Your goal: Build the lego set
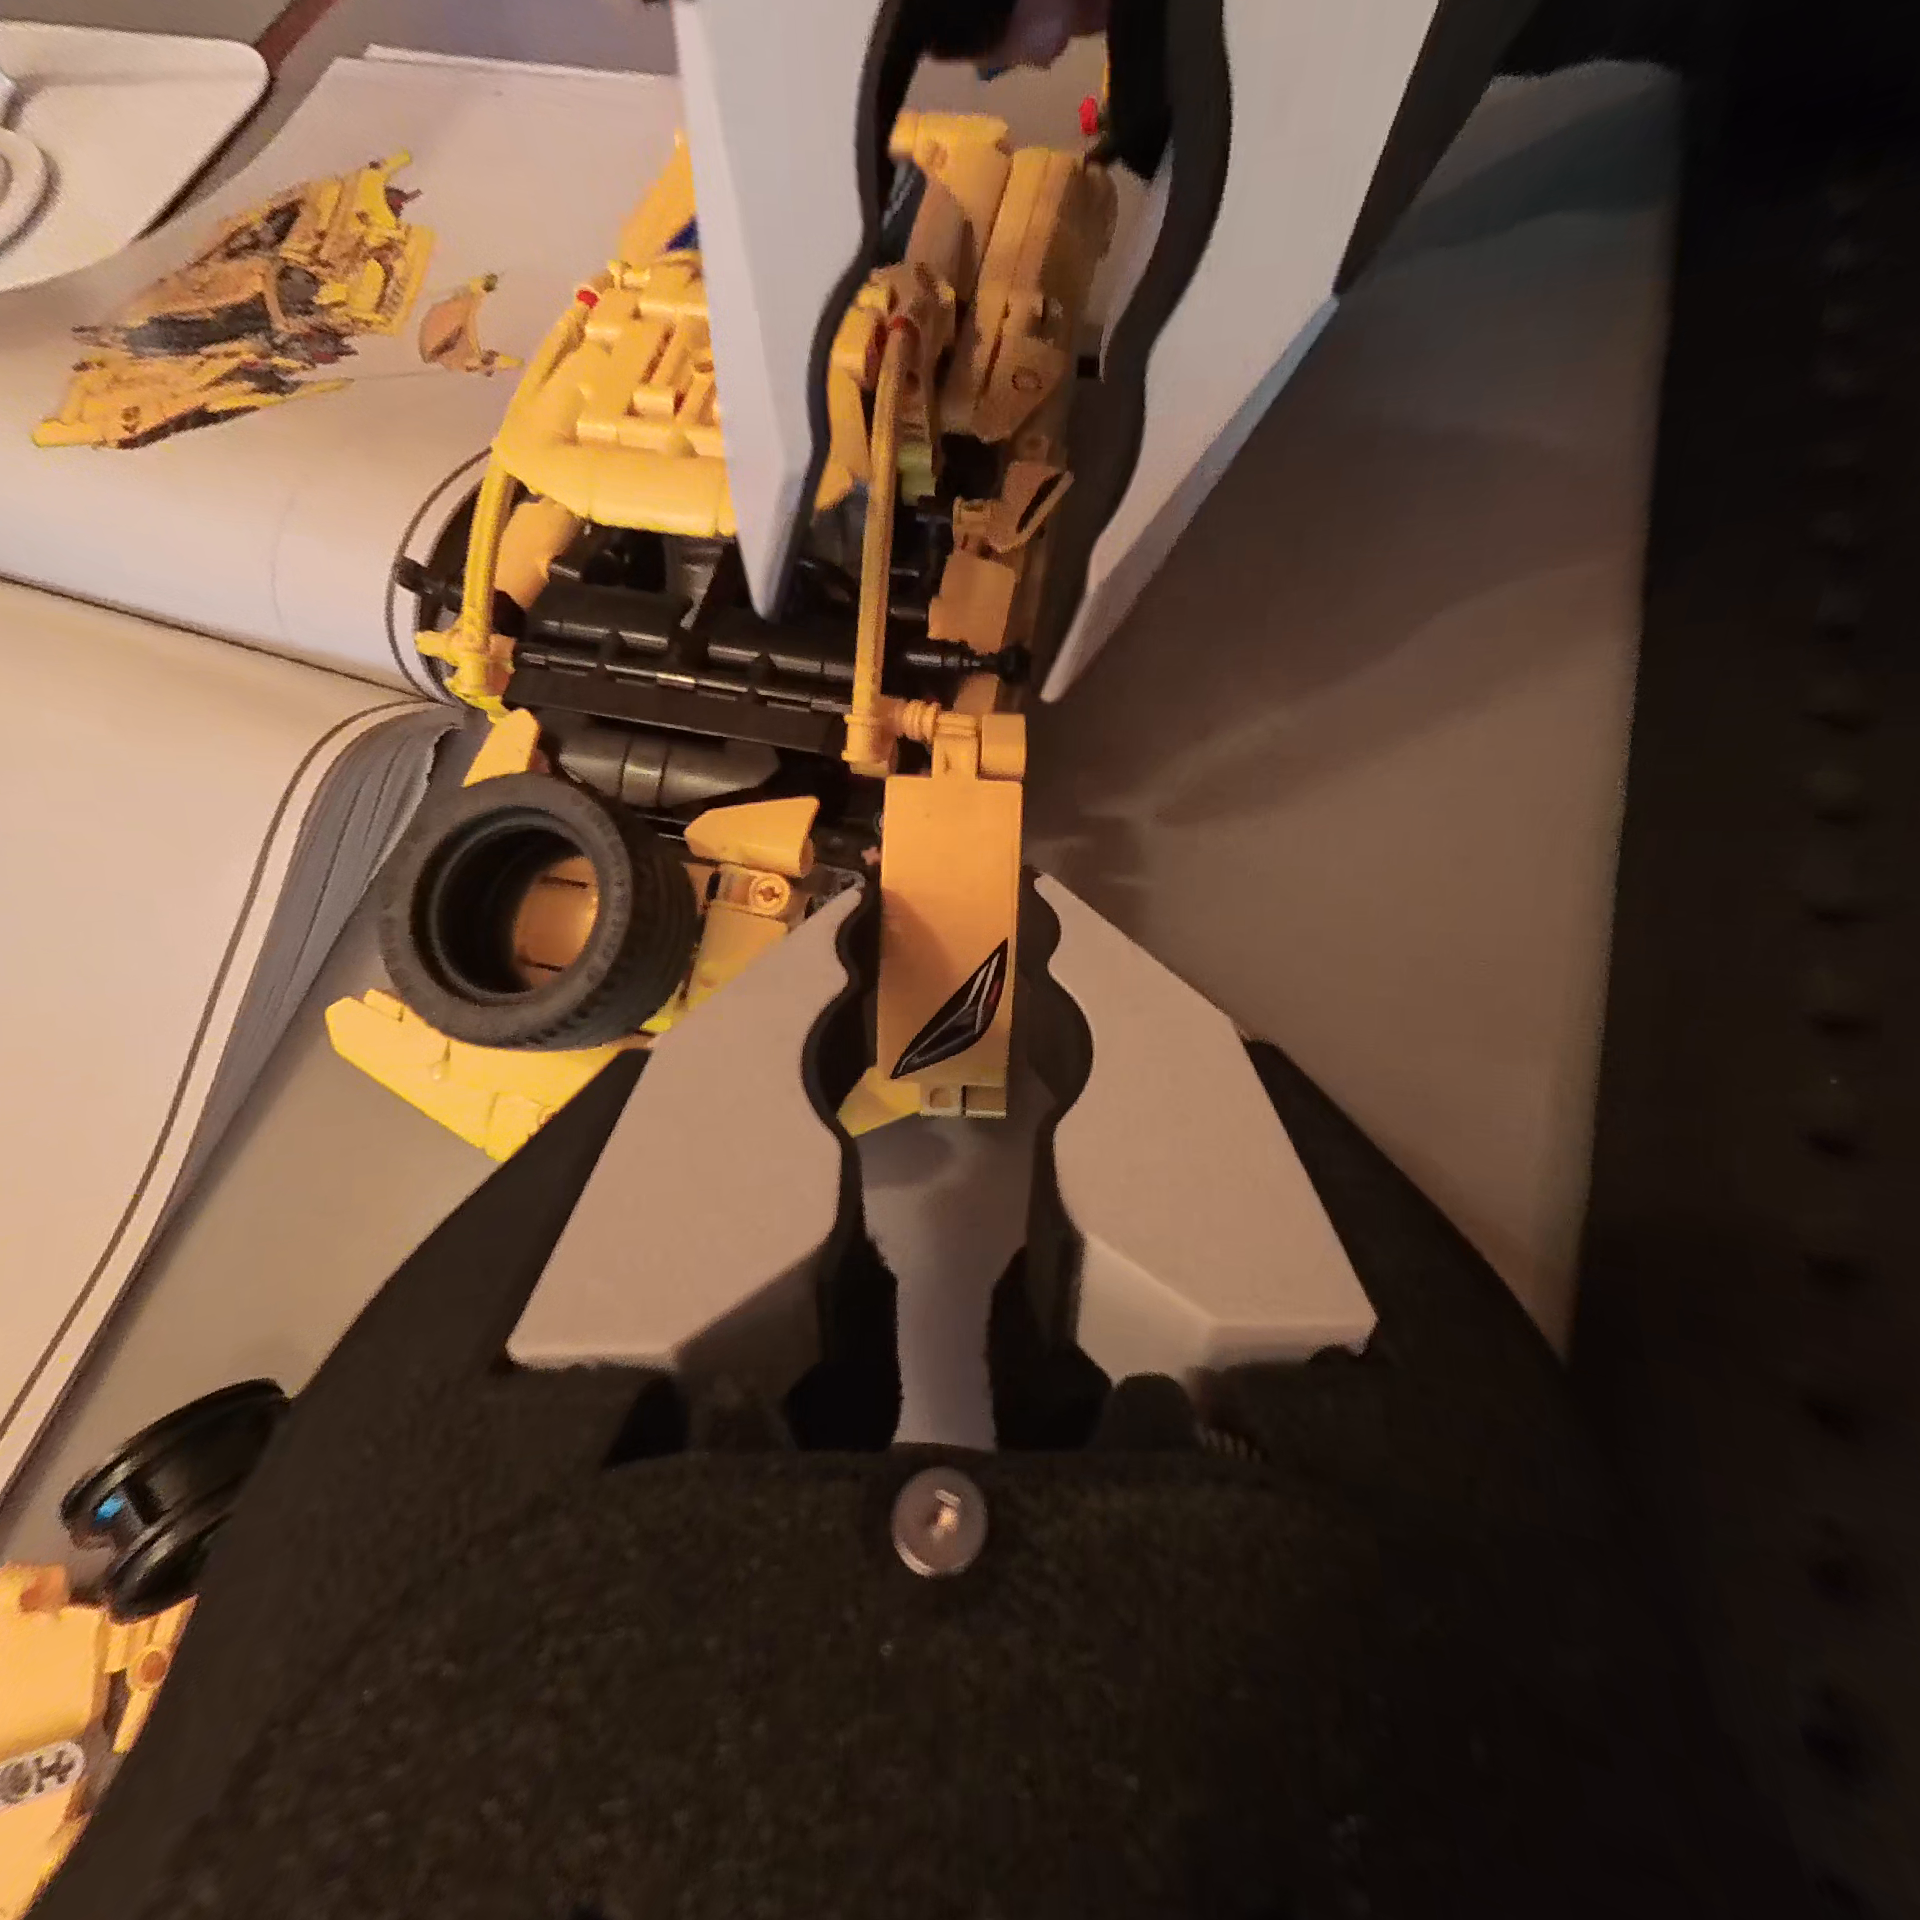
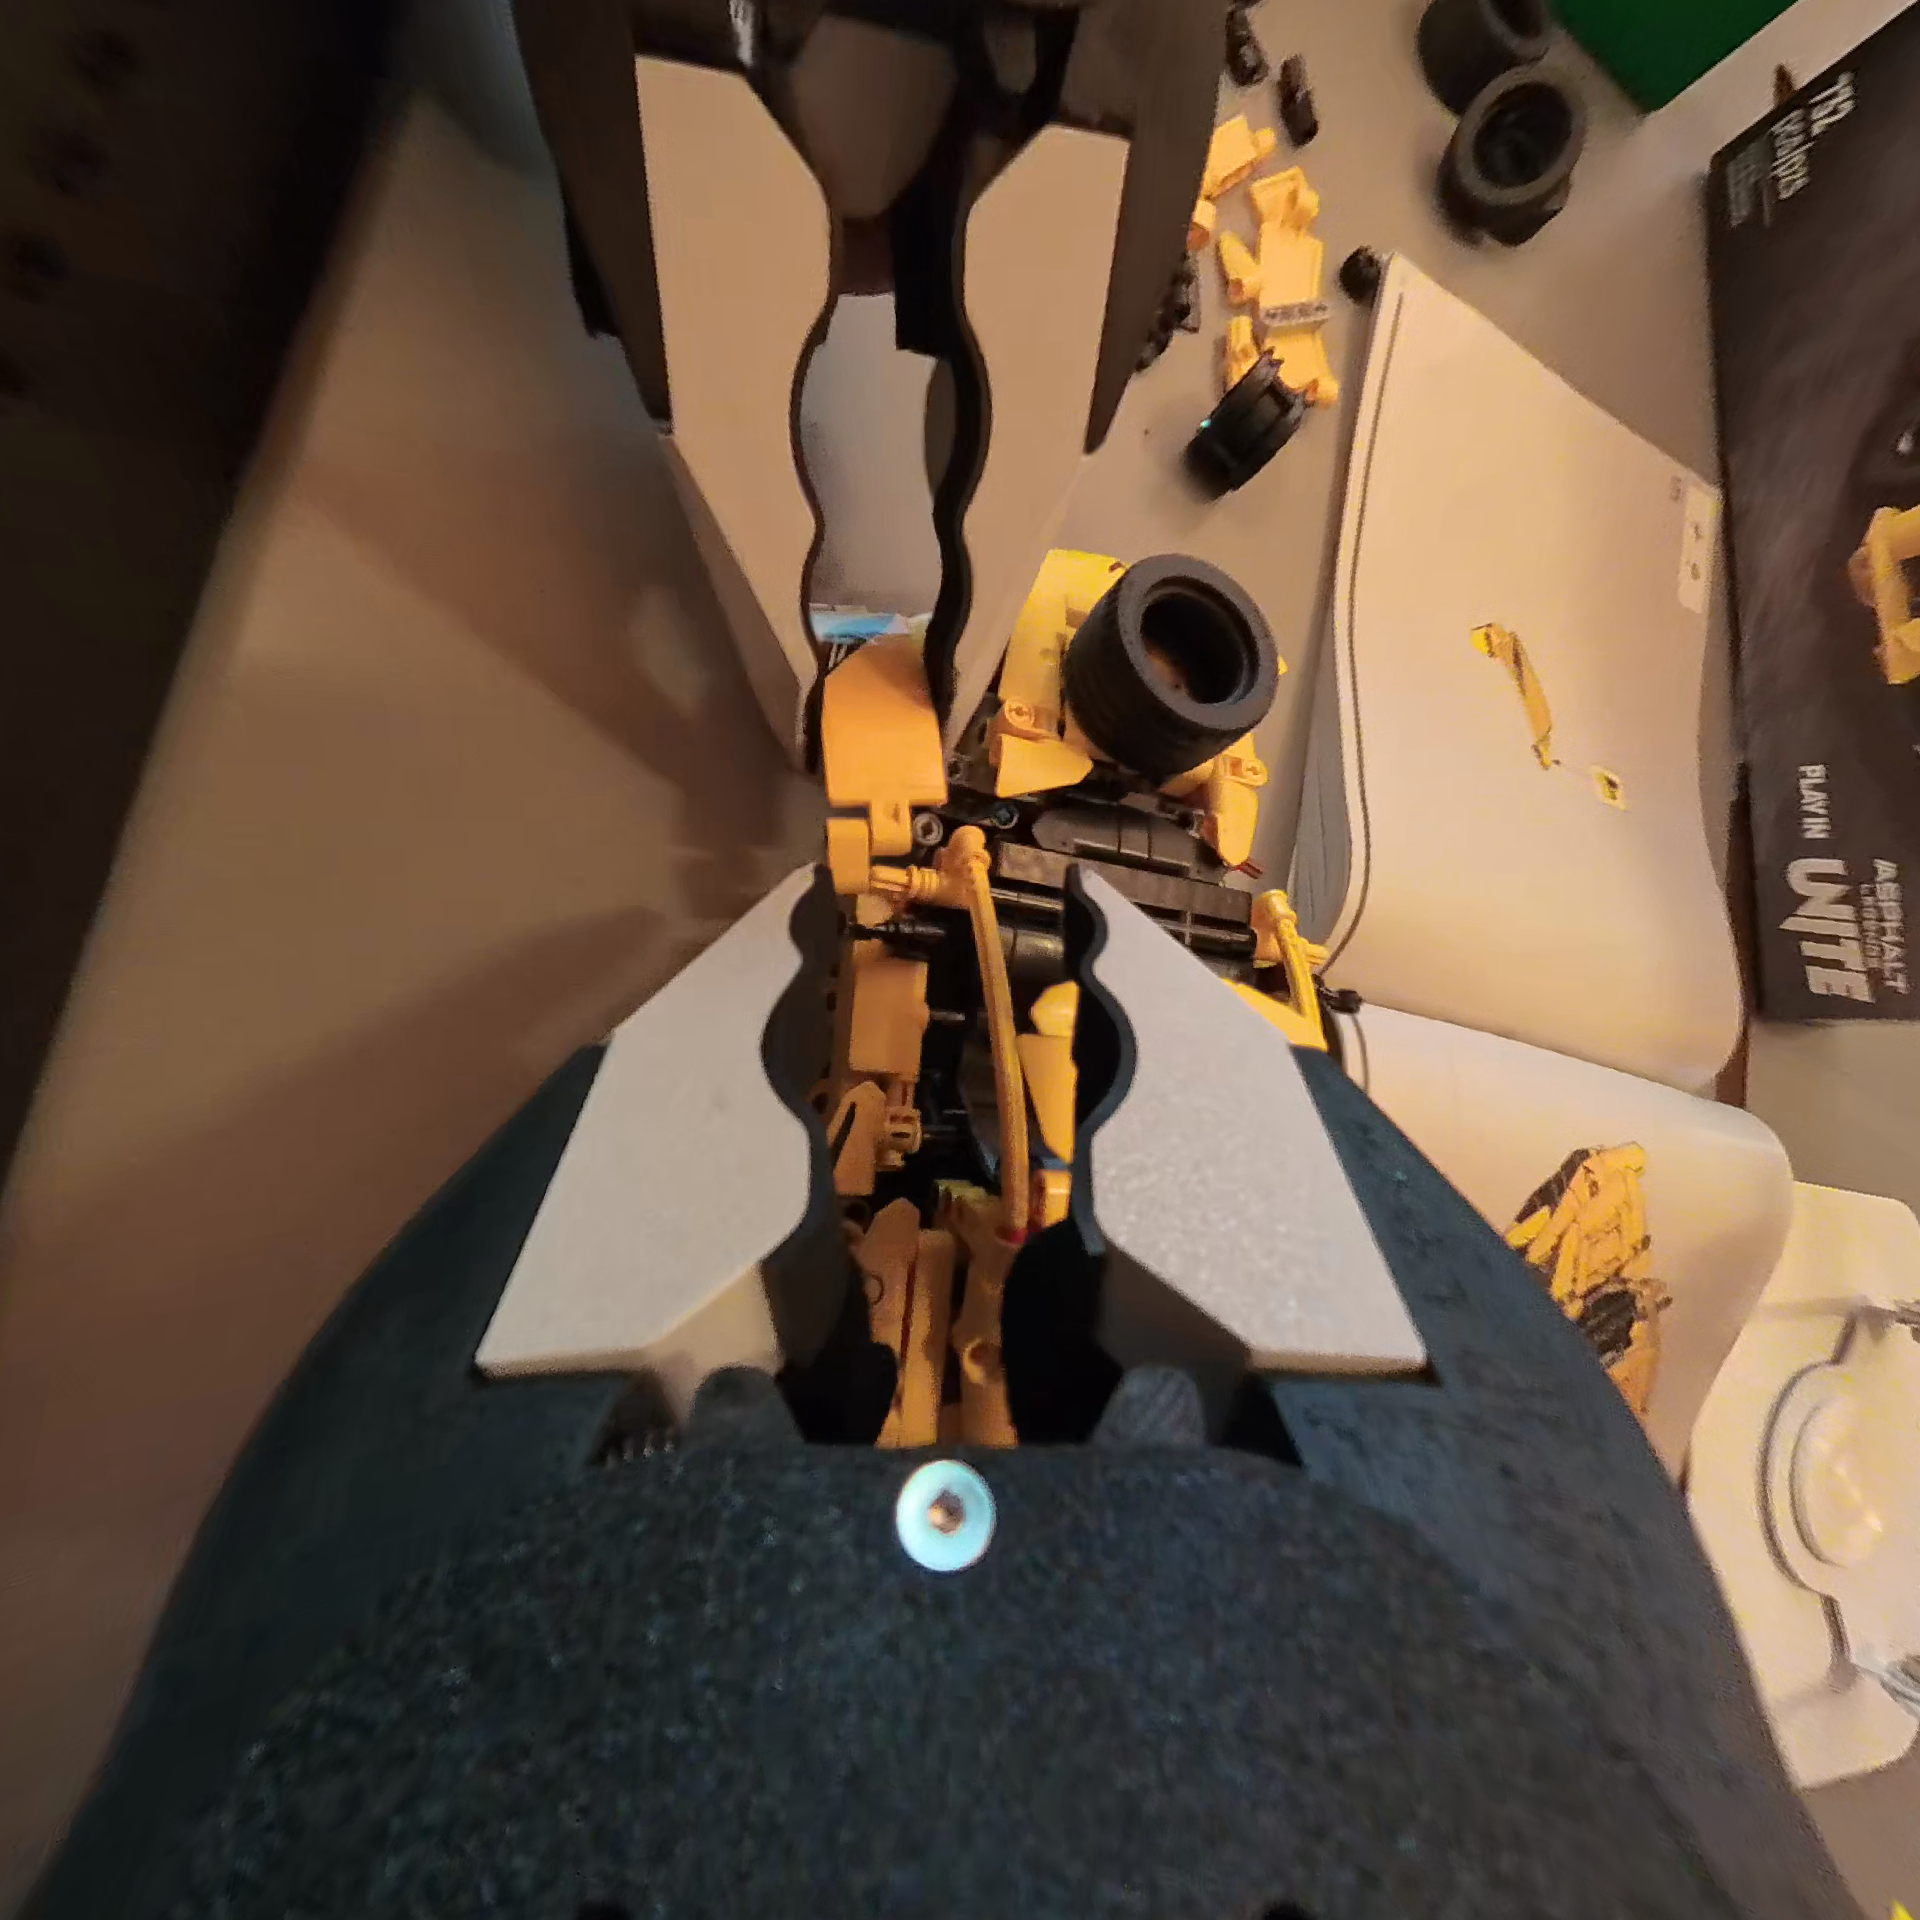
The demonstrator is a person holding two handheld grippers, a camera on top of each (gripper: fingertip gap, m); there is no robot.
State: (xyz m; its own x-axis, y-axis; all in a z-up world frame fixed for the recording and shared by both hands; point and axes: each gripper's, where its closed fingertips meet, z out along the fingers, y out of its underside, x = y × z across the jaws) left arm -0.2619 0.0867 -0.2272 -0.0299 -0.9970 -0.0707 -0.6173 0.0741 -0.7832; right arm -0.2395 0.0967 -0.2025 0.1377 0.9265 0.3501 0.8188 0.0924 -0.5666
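Yellow plastic fills the middle of both views: a half-built lego car point(image 1: 727, 665) is held up between the 2 grippers, its long axis running straight from one to the other. The left gripper point(image 1: 940, 894) has its jaws closed on a long yellow panel point(image 1: 951, 935) at one end of the model, a panel bearing a dark sticker and pointing back toward that gripper's camera. The right gripper point(image 2: 951, 883) comes in from the opposite end, and its jaws straddle the yellow and black framework there, pressed against both sides of it. A thin yellow hose point(image 2: 1003, 1039) curves along the model's length between those jaws. 1 black tyre point(image 1: 535, 914) sits on the side of the car, its open hub facing outward over the open instruction booklet point(image 1: 208, 540), which lies on the pale worktop point(image 1: 104, 831) just below. The car seems lifted clear of the booklet, though I cannot tell for certain. In the right wrist view, loose yellow pieces point(image 2: 1273, 239) and a black wheel hub point(image 2: 1242, 426) lie on the worktop beyond the booklet, 2 spare tyres point(image 2: 1507, 145) sit farther off, and a dark box point(image 2: 1829, 582) lies beside the pages.
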